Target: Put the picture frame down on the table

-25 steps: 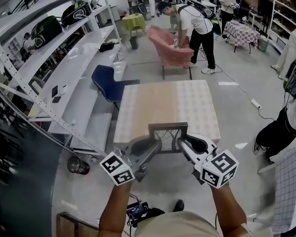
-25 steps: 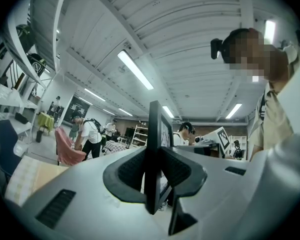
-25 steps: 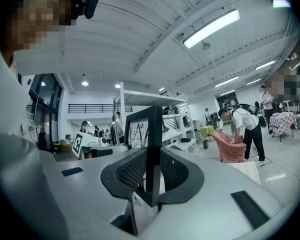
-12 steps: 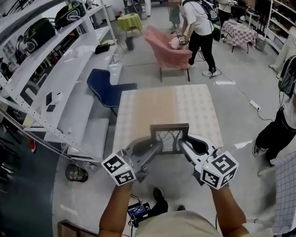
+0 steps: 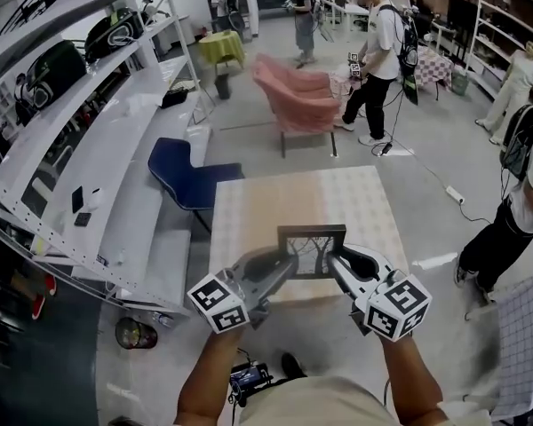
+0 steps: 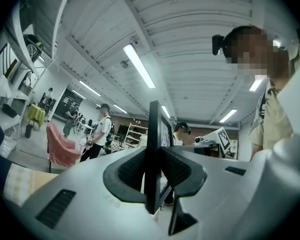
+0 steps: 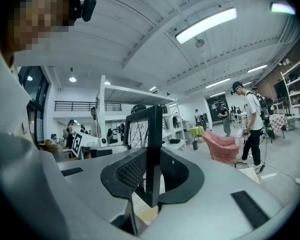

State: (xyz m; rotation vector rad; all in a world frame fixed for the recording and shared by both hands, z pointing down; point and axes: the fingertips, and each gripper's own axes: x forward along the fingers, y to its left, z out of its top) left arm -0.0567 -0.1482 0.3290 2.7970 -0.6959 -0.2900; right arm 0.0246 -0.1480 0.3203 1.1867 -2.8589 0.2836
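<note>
A small dark picture frame (image 5: 312,249) with a black-and-white tree print hangs upright above the near edge of the checked table (image 5: 275,202). My left gripper (image 5: 287,261) is shut on the frame's left edge, and my right gripper (image 5: 335,259) is shut on its right edge. In the left gripper view the frame (image 6: 154,149) stands edge-on between the two black pads. The right gripper view shows the frame (image 7: 146,134) from its right side, clamped at its lower corner, with the print facing left.
White metal shelving (image 5: 89,149) runs along the left. A blue chair (image 5: 188,172) stands beside the table's far left corner, a pink armchair (image 5: 298,98) further back. People stand behind it and a person (image 5: 515,211) on the right. A tiled surface (image 5: 524,335) is at lower right.
The view has shifted forward toward the table; the table's near edge now lies under the frame. Both grippers keep the same hold on the frame. People in the background have moved.
</note>
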